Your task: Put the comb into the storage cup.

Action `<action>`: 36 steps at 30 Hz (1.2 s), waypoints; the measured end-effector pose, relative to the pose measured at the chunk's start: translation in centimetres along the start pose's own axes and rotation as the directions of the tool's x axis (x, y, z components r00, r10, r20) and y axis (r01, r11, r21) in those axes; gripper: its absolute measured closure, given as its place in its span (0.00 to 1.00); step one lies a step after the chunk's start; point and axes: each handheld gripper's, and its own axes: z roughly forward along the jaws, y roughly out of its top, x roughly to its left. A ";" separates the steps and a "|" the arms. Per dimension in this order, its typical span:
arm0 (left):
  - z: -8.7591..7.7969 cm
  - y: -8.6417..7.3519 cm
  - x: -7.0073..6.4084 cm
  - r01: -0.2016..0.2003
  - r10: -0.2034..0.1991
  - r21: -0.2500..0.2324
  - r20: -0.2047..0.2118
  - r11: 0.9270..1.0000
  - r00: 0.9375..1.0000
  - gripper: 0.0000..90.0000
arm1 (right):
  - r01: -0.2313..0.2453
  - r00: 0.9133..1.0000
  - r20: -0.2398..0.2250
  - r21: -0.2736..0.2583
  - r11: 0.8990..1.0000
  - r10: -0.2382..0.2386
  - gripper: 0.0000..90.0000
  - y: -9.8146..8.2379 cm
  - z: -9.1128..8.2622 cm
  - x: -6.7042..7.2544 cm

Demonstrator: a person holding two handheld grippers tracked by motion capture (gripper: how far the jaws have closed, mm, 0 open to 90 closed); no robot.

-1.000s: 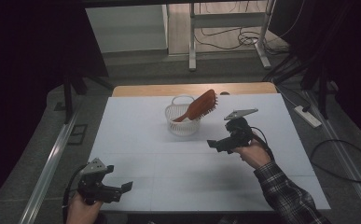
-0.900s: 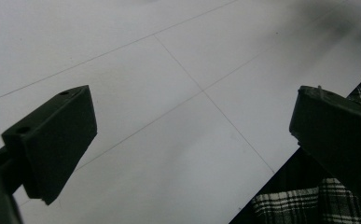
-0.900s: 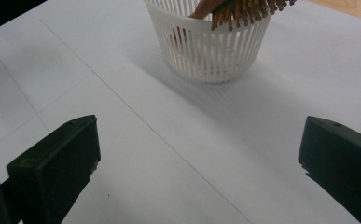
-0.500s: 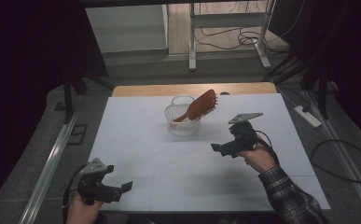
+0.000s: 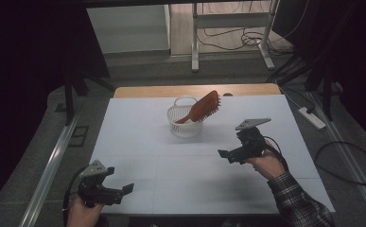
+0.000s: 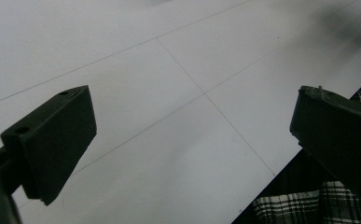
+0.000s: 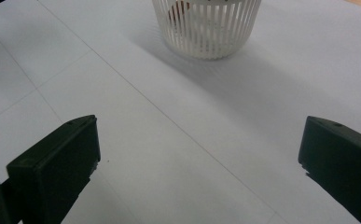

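Dark room, details lost at left; cables (image 5: 237, 40) on floor beyond. White table (image 5: 138, 142), faint seams. Slatted basket (image 5: 185, 124) mid-table at far side, top cut off in right gripper view. Brush (image 5: 203, 106) leaning inside, handle end hidden. Right gripper (image 5: 224, 154) near basket, jaws apart, empty. Left gripper (image 5: 126, 190) at near edge, jaws apart, empty.

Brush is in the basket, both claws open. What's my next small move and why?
Probably draw the right claw back toward the table's near edge: the hairbrush already stands handle-down in the white basket, both claws are open and empty, and the left claw sits at that edge.
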 end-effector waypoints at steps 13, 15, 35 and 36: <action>0.1 0.0 0.0 -0.001 0.001 0.001 0.003 1.000 1.000 0.01 | -0.004 1.000 0.013 0.003 1.000 0.004 0.00 -1.1 -0.9 0.1; 0.1 0.0 0.0 -0.001 0.001 0.001 0.003 1.000 1.000 0.01 | -0.006 1.000 0.015 0.004 1.000 0.006 0.00 -1.3 -1.1 0.1; 0.1 0.0 0.0 -0.003 0.003 0.006 0.004 1.000 1.000 0.01 | -0.045 0.998 0.034 0.011 0.999 0.045 0.00 -3.9 -3.2 -0.5; 0.1 0.0 0.0 -0.003 0.003 0.007 0.003 1.000 1.000 0.01 | -0.047 0.998 0.037 0.010 0.999 0.047 0.00 -4.1 -3.3 -0.6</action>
